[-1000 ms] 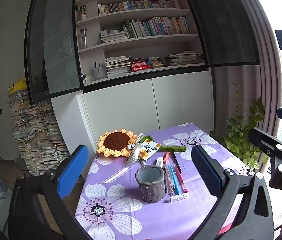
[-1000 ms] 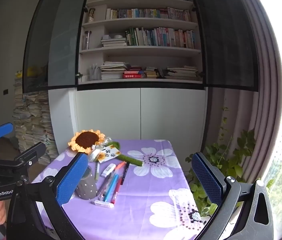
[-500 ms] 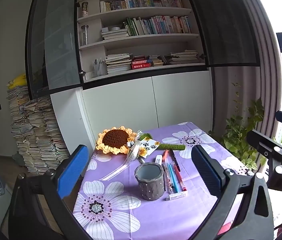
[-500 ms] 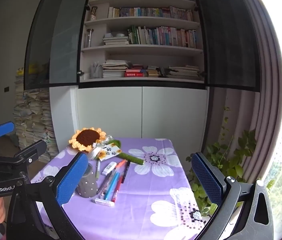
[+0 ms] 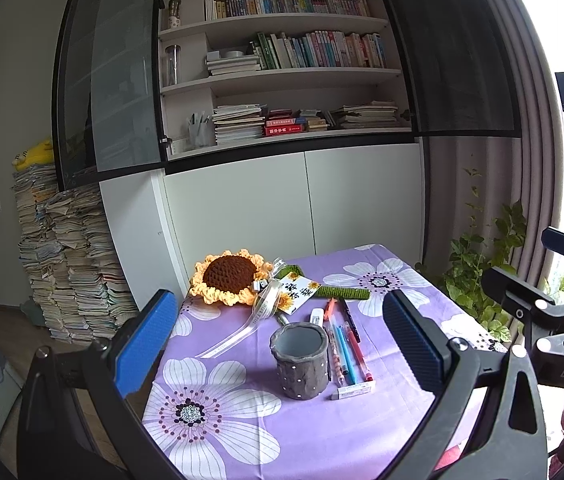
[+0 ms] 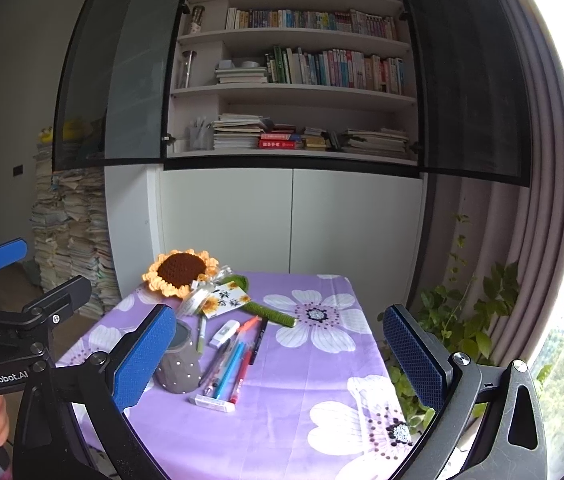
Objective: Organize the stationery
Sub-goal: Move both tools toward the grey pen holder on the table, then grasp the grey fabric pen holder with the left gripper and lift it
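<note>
Step in hand, by my judgement: the approach, with no item yet picked up. The left gripper (image 5: 282, 336) and the right gripper (image 6: 277, 348) are both spread wide and empty, held above the near end of the table (image 5: 322, 432) with its purple flowered cloth.

The grey pen holder (image 5: 300, 360) stands upright, ahead of the left gripper and framed between its fingers; it appears empty. Just to its right lie the pens (image 5: 346, 346), side by side and roughly parallel, with a white eraser (image 5: 352, 391) across their near ends and a small white correction tape (image 5: 316, 315) at their far end. In the right wrist view the pens (image 6: 233, 360) lie ahead, left of centre.

Beyond them lies a crocheted sunflower (image 5: 229, 276), not stationery.

Next move calls for lowering one gripper over a single pen, fingers astride its barrel.
</note>
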